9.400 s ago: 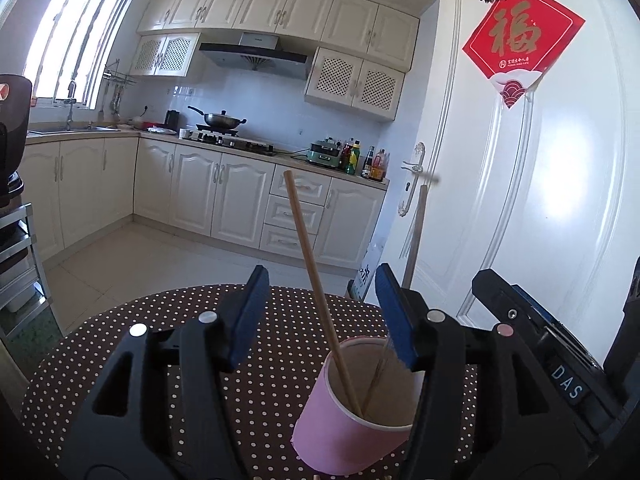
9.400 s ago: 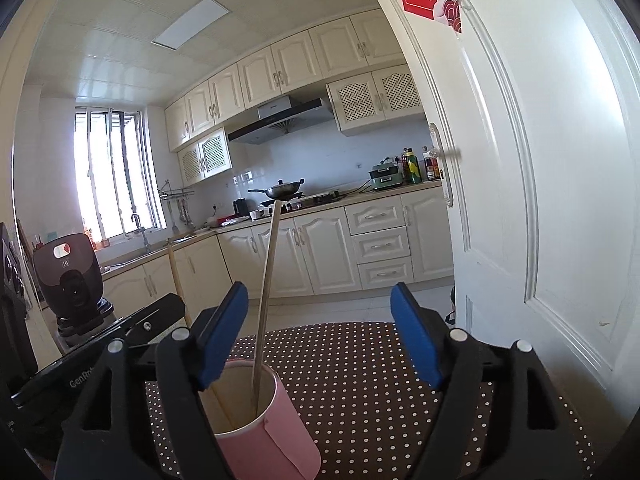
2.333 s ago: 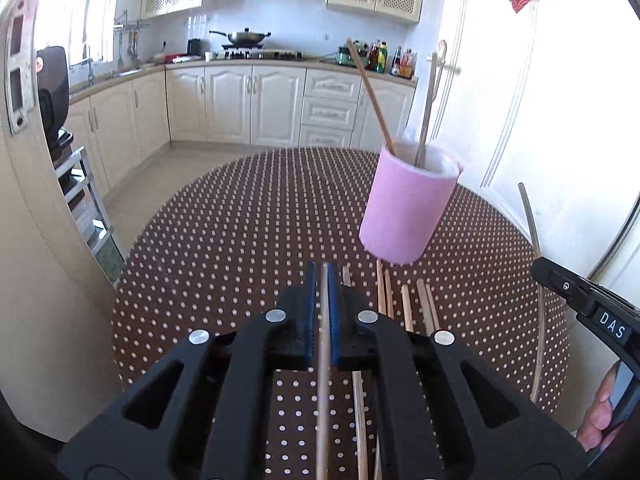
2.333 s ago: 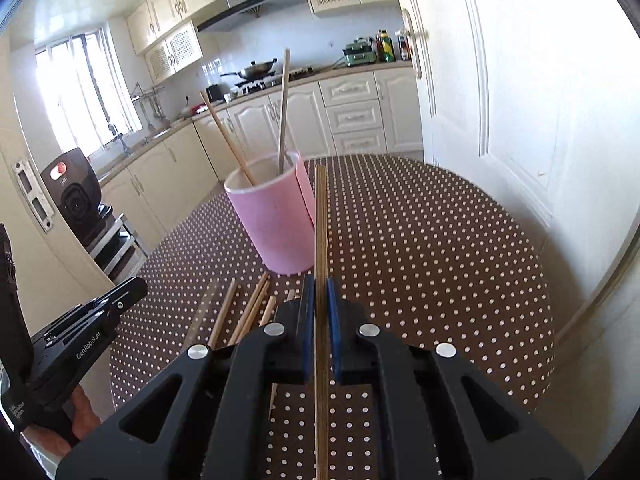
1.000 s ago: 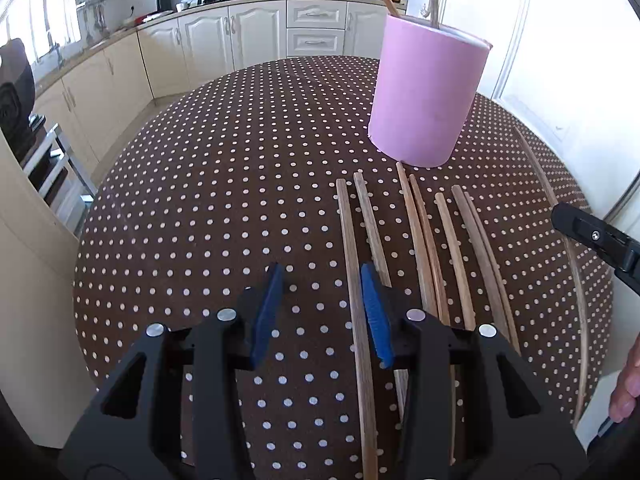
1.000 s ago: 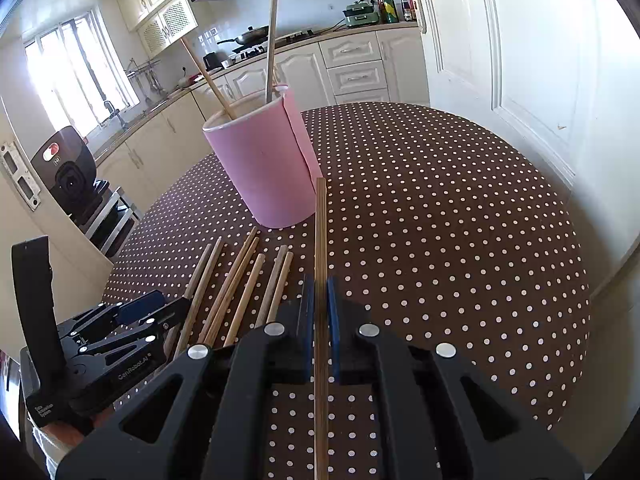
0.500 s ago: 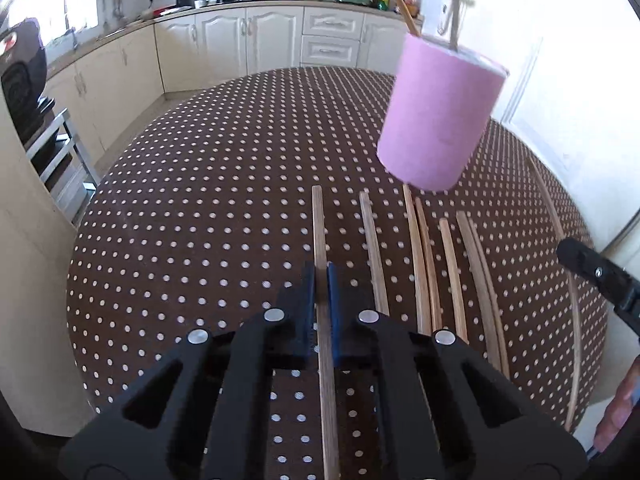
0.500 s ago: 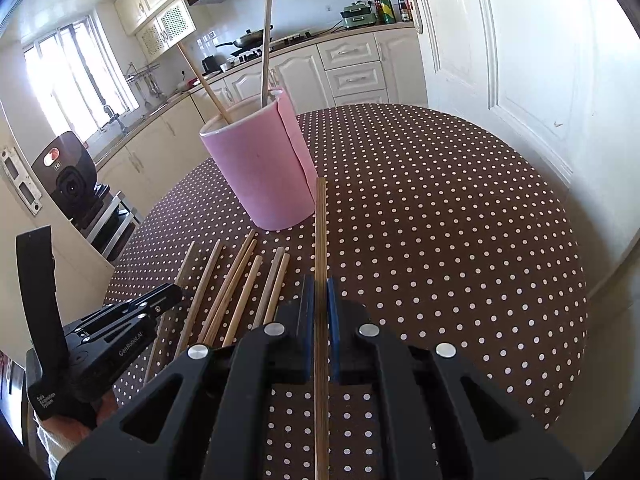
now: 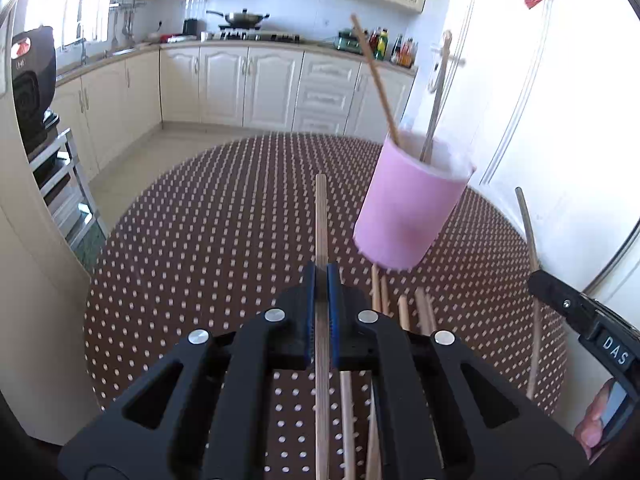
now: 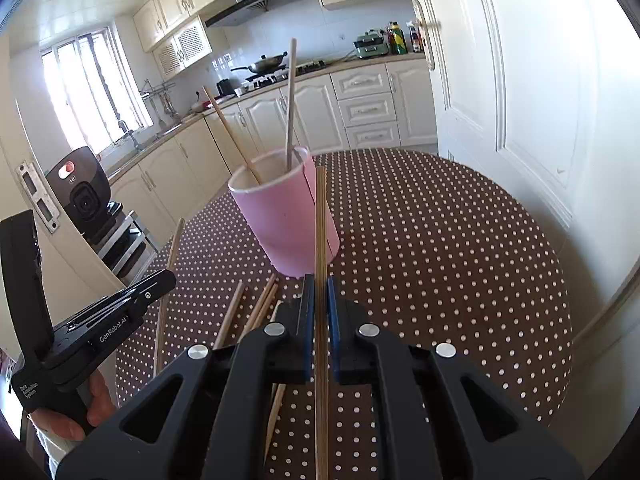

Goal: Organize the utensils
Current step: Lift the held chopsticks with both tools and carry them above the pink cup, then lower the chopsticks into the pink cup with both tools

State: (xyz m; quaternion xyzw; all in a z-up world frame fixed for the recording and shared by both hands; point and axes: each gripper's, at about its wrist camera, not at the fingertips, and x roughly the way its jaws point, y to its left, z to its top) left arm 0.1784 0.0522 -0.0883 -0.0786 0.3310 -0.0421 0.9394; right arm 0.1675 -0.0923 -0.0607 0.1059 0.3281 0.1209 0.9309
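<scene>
A pink cup (image 9: 412,208) (image 10: 286,210) stands on the brown dotted table (image 9: 224,240) (image 10: 440,248) with two chopsticks leaning in it. My left gripper (image 9: 321,280) is shut on a wooden chopstick (image 9: 321,216), held above the table and pointing forward, left of the cup. My right gripper (image 10: 320,292) is shut on another chopstick (image 10: 320,220) whose tip reaches in front of the cup's right side. Several loose chopsticks (image 9: 400,304) (image 10: 256,312) lie on the table just before the cup.
A white door (image 10: 520,80) stands close to the table's right edge. Kitchen cabinets (image 9: 240,80) line the far wall. A metal rack with a black appliance (image 10: 86,196) sits left of the table. A person's hand (image 10: 96,404) holds the other gripper's handle.
My left gripper closed on a chopstick from the table and lifted it. My right gripper rose a little with its chopstick. The cup now looks farther below both.
</scene>
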